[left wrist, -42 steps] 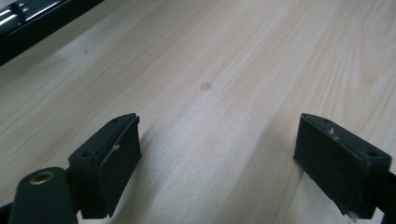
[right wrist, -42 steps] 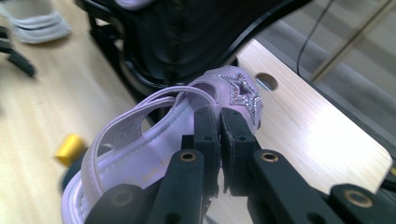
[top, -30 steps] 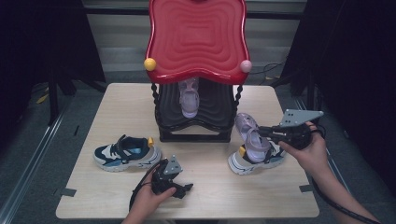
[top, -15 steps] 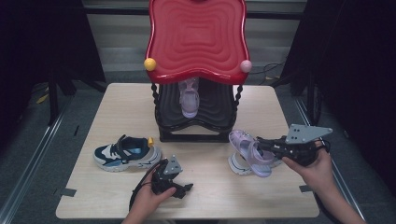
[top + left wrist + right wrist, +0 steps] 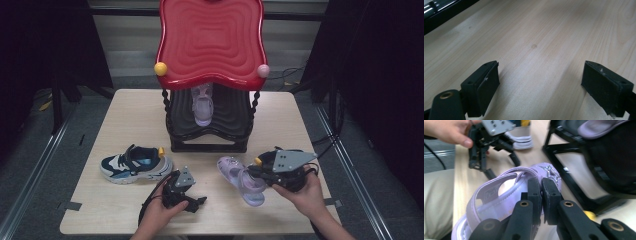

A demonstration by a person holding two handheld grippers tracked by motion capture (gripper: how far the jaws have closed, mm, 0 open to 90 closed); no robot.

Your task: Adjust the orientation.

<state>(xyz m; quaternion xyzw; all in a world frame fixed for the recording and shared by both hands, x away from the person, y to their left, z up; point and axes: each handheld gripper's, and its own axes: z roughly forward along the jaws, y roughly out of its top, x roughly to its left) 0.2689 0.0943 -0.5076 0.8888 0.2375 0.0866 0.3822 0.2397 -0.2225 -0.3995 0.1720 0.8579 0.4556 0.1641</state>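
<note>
Near table's front: right gripper [image 5: 256, 172] apparently pinching purple sandal [image 5: 241, 180].

Count of the things on the table

There are two purple sandals [image 5: 241, 180] [image 5: 202, 104], one blue sneaker [image 5: 135, 163], one red and black shoe rack [image 5: 210, 75], and two grippers [image 5: 199, 204] [image 5: 252, 172].

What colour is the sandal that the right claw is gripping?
Pale lilac, with a sparkly star on the front. The sandal shows best in the right gripper view, clamped in the right claw.
</note>
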